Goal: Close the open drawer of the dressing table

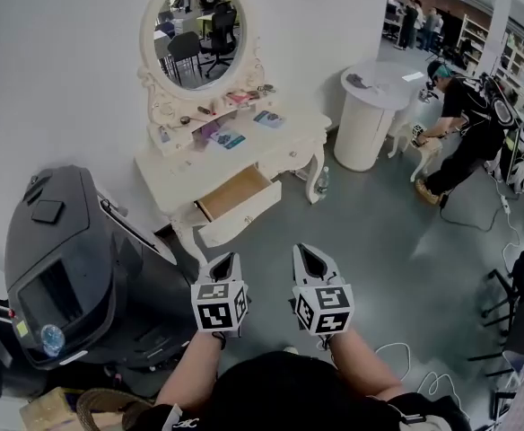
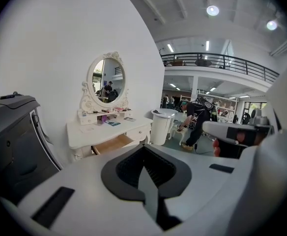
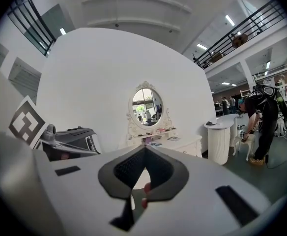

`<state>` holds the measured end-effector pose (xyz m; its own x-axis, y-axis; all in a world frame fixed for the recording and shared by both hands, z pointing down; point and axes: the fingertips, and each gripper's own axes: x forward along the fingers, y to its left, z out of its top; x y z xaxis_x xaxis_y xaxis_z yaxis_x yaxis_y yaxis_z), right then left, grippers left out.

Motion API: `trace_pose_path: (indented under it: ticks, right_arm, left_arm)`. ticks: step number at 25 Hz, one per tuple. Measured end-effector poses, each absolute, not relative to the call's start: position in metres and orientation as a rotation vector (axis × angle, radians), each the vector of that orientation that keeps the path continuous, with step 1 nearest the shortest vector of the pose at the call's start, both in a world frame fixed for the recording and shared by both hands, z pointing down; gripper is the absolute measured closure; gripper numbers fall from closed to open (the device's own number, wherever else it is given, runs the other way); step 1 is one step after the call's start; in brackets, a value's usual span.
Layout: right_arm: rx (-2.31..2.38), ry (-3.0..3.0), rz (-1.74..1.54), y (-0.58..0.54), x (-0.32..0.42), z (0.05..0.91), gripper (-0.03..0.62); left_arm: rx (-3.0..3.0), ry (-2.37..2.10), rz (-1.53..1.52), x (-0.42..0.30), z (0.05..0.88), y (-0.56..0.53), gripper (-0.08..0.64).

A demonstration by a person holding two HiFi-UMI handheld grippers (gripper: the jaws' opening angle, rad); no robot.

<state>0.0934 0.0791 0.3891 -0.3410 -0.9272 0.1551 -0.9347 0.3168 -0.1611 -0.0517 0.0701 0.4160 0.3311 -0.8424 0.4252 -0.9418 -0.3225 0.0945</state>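
Not started. Leaves everything to do: reach the drawer (image 1: pixel 240 201), pulled out from the dressing table (image 1: pixel 187 176) well ahead, and push it in. Holds left gripper (image 1: pixel 225 260) and right gripper (image 1: pixel 311 255) pinched together, empty.

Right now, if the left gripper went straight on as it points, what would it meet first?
The left gripper would probably meet the drawer first; nothing else shows in that line, but depth is unclear.
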Motion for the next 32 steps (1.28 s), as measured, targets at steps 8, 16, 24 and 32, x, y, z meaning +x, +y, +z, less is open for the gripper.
trace_pose_path:
  ticks: [8,16,24,32]
  right_arm:
    - [1.745,-2.507,0.383,0.049,0.148,0.403,0.583]
    - [1.683,-2.521,0.406,0.022,0.149,0.417,0.583]
    - [1.709,-2.499,0.367,-0.027,0.153,0.416,0.583]
    - [1.73,-2.449,0.308,-0.082,0.151,0.411,0.583]
  left_arm:
    - [2.234,-1.617,0.462,-0.01,0.428,0.047,0.552]
    - [2.173,-1.624,0.512,-0.005,0.45,0.028,0.552]
    - [2.182,-1.577,0.507,0.0,0.466,-0.033,0.552]
    - [2.227,-1.523,0.506,0.008,0.461,-0.101,0.552]
